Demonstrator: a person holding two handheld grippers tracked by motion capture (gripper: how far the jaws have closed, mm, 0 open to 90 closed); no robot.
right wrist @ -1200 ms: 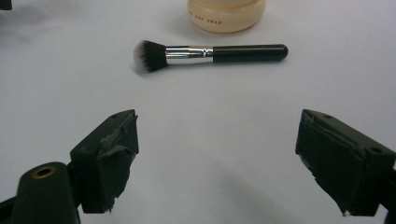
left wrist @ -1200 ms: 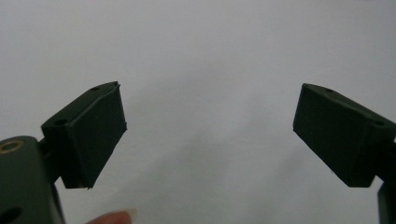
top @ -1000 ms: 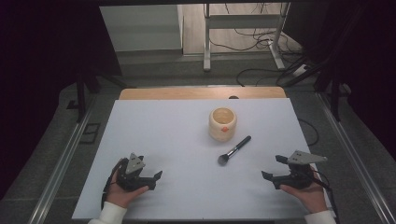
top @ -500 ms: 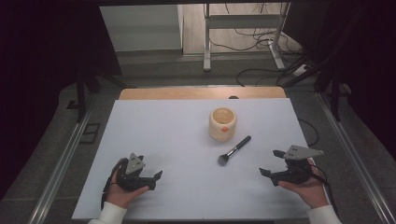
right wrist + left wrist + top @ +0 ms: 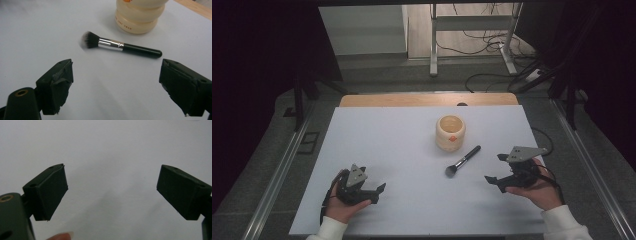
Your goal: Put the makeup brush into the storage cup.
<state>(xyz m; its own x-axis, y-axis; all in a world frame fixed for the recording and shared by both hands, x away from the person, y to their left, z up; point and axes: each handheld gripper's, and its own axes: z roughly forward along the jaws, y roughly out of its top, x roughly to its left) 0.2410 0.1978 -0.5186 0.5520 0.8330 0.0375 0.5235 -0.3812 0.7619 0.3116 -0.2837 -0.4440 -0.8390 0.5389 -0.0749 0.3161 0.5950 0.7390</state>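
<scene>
A makeup brush [image 5: 462,161] with a black handle, silver ferrule and dark bristles lies flat on the white table [image 5: 392,145], just right of centre. Behind it stands a cream ribbed cup [image 5: 450,132] with an orange mark. My right gripper [image 5: 496,170] is open, held a little right of the brush; in the right gripper view the brush [image 5: 120,45] lies ahead of the spread jaws, with the cup [image 5: 138,15] beyond it. My left gripper [image 5: 378,192] rests open near the front left of the table, nothing between its jaws [image 5: 112,192].
A wooden strip [image 5: 427,100] runs along the table's far edge. Metal rails flank both sides of the table. Cables and a metal stand leg [image 5: 432,40] lie on the floor behind.
My right gripper has lifted slightly and shifted left toward the brush. The left gripper, brush and cup have stayed put.
</scene>
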